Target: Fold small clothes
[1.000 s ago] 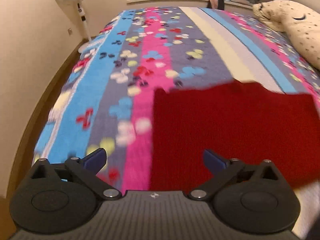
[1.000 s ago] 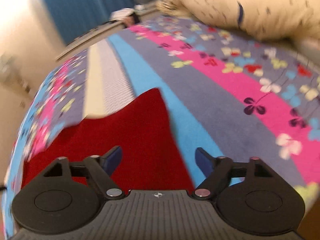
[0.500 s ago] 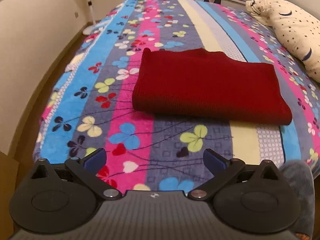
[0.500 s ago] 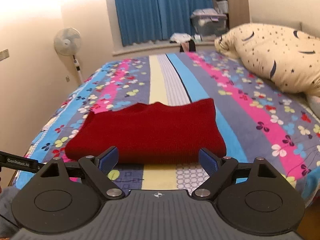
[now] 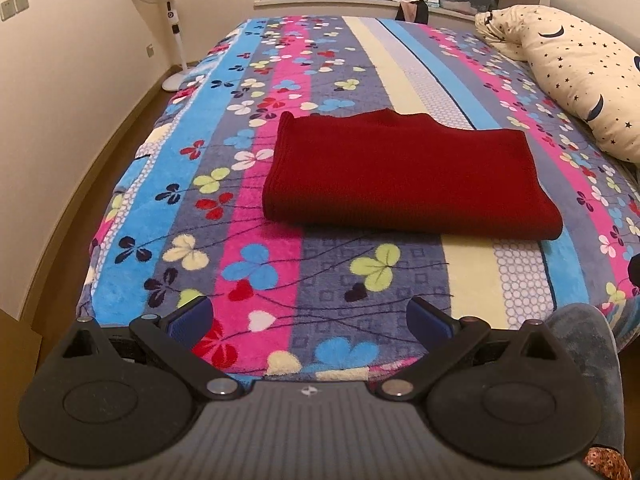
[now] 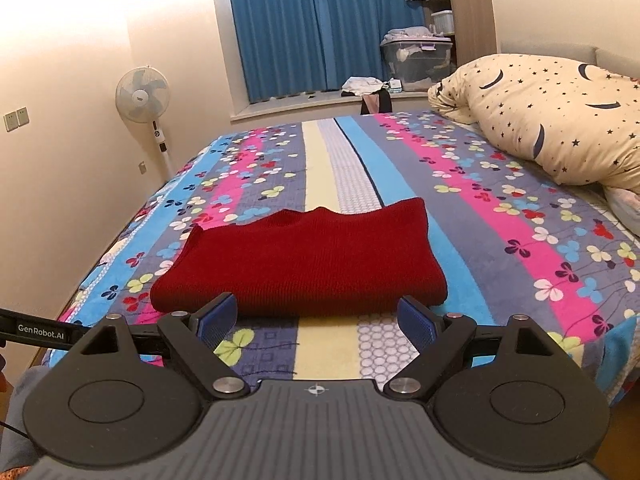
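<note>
Garment: red knit sweater lies folded near the bed foot edge.
Left hand-held gripper: released, empty.
Right hand-held gripper: released, empty.
Advice: fold probably finished; edges should be squared gently.

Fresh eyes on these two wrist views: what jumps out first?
The folded dark red knitted garment lies flat mid-bed on the loud striped, clover-patterned fleece blanket. Both grippers hang back at the near bed edge, left gripper and right gripper open and empty. A cream pillow with stars and moons sits at the right, and a white standing fan by the left wall.
</note>
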A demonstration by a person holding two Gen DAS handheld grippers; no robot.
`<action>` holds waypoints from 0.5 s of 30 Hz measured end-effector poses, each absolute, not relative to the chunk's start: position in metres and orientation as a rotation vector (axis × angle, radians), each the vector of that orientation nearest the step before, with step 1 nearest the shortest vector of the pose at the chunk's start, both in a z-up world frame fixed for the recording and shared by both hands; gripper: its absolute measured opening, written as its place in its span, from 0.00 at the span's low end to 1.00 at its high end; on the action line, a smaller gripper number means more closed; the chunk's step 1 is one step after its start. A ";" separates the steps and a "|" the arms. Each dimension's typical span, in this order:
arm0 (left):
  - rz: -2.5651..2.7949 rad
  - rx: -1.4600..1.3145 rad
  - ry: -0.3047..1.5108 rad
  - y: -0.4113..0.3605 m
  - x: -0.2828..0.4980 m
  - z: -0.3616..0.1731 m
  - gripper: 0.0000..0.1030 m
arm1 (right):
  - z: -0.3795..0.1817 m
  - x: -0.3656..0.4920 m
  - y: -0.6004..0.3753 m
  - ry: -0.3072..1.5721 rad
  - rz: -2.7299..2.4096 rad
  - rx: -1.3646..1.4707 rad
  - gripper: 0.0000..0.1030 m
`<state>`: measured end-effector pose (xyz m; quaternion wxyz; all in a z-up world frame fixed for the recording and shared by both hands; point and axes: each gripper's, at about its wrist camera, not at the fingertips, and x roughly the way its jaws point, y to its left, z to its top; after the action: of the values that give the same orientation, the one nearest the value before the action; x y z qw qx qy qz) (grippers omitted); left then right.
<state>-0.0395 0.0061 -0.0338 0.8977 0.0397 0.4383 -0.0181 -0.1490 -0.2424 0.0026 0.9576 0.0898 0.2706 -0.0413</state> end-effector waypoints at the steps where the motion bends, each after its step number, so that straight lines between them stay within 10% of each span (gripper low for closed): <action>1: -0.039 0.084 0.906 0.006 -0.040 -0.033 1.00 | 0.003 -0.150 -0.242 0.549 -0.084 0.181 0.86; 15: -0.044 0.096 0.936 0.004 -0.030 -0.039 1.00 | -0.001 -0.137 -0.243 0.591 -0.078 0.175 0.86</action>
<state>-0.0303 0.0037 -0.0388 0.8912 0.0464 0.4507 -0.0214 -0.1365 -0.2432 -0.0007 0.9522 0.0859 0.2907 -0.0383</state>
